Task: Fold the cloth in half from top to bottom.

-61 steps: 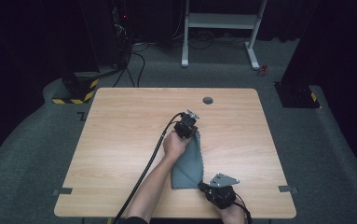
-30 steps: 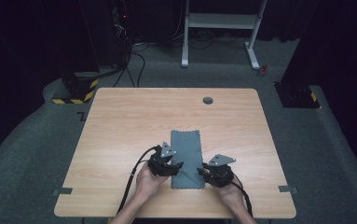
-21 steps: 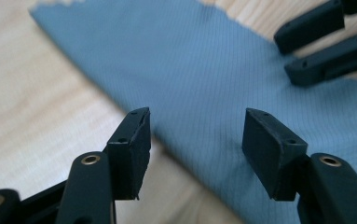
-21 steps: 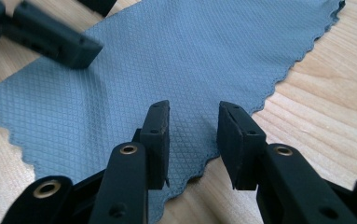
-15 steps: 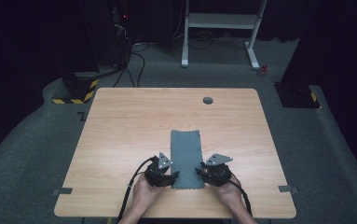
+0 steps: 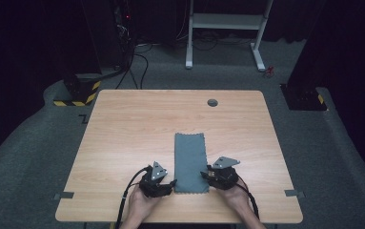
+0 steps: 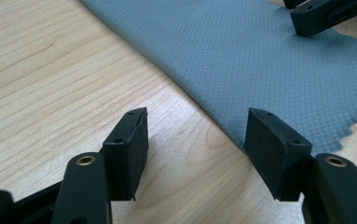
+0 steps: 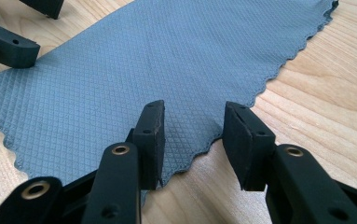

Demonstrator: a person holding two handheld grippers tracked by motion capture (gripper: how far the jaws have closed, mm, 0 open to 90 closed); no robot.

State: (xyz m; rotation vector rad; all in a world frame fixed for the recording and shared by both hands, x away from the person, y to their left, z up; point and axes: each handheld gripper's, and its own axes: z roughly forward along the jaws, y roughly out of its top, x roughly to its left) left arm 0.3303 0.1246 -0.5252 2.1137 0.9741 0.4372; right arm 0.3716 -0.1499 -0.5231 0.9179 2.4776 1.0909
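The grey cloth (image 6: 189,163) now lies flat, folded lengthwise, near the surface's (image 6: 123,133) near edge. Both the left gripper (image 6: 167,183) and right gripper (image 6: 206,174) have just opened, releasing its near corners; the fold looks complete.

Two seconds back the grey cloth (image 6: 189,163) lay rumpled and slanted, its far end lifted under the left gripper (image 6: 167,183) out near the middle of the table (image 6: 123,124); now it lies flat as a straight, narrow strip. The left gripper has come all the way back to the near edge — it sits just beside the cloth's near left corner, and its jaws have just been opening, with bare wood between them in the left gripper view. The right gripper (image 6: 207,174) has hardly shifted from the near right corner, yet its jaws have just been opening too — the scalloped edge lies loose between them, unpinched.
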